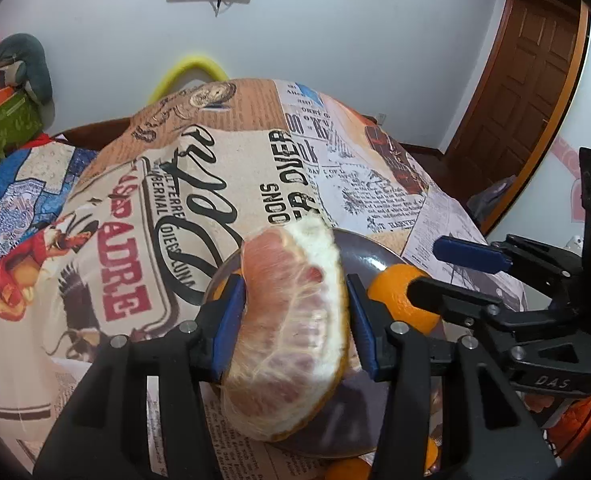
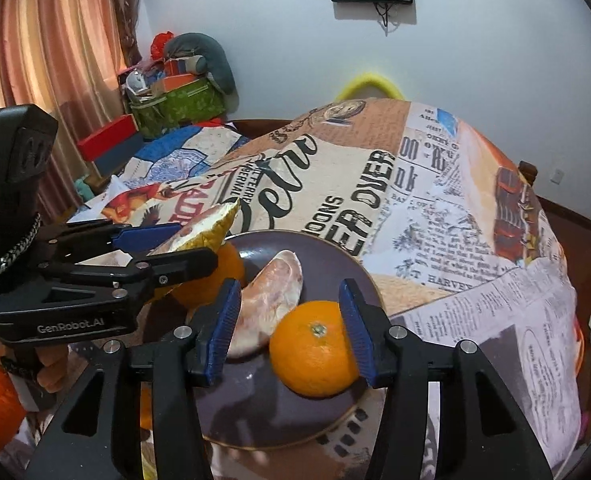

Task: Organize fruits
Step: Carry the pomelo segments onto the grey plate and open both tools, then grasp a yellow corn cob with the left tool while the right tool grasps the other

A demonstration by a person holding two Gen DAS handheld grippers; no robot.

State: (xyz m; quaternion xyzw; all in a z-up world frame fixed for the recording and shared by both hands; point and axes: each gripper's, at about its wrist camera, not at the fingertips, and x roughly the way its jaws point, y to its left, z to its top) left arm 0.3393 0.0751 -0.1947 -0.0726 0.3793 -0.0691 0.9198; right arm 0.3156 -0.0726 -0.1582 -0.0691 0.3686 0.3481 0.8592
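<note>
- Our left tool [image 1: 295, 320] is clamped part-way open on a large peeled pink pomelo wedge with white pith [image 1: 291, 320]; both blue pads press its sides.
- Under that wedge sits the dark purple round plate [image 1: 359, 256] on the bench with its newspaper-print cloth [image 1: 255, 168].
- Our right tool [image 2: 289, 328] stands moderately open, and we hold nothing in it: its right pad [image 2: 355, 332] touches the round orange with a green stem scar [image 2: 315, 348], while its left pad is clear of it.
- That orange rests on the plate [image 2: 335, 256] between the jaws.
- A smaller peeled pomelo piece [image 2: 271, 292] lies just beyond the left pad.
- Another orange [image 2: 215, 276] sits farther left, below the left tool [image 2: 167, 248].
</note>
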